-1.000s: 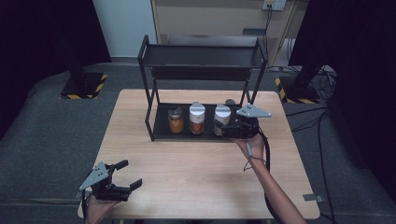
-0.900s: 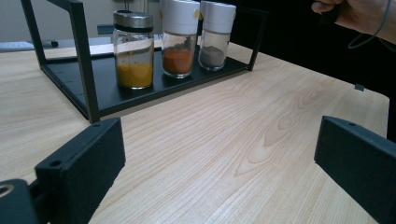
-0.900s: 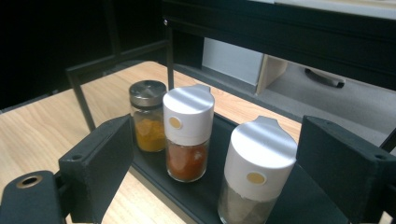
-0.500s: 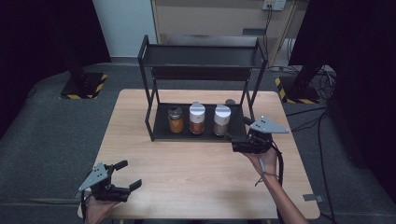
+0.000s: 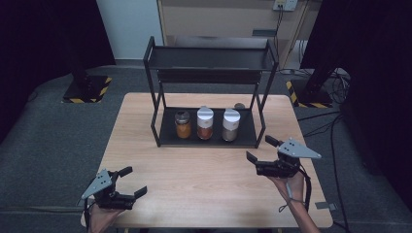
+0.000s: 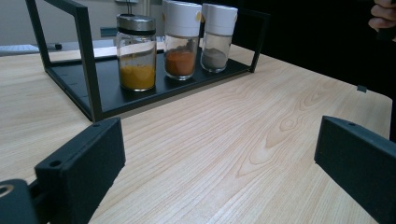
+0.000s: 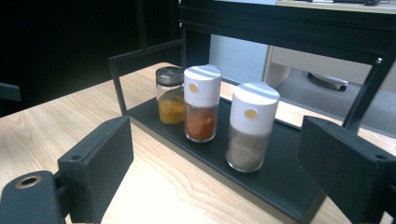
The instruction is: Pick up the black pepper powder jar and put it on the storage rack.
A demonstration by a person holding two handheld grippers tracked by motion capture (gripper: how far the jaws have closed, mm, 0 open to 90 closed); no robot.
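From above, three spice jars (image 5: pixel 204 123) stood in a row on the rack's (image 5: pixel 209 136) bottom shelf at twelve o'clock on the desk (image 5: pixel 194 170). The left tongs (image 5: pixel 131 182) sat open and empty at seven o'clock, the right tongs (image 5: pixel 258 149) open and empty at four o'clock.

In the left gripper view, the jars (image 6: pixel 180 39) stood far ahead at twelve o'clock.

In the right gripper view, they (image 7: pixel 201 102) stood near, between the spread jaws.

I can't identify small round object (image 5: pixel 239 106) behind rack (image 5: pixel 209 58), at one o'clock from grey-spice jar (image 5: pixel 230 125): too small. My left forearm cut off at high view's bottom edge.
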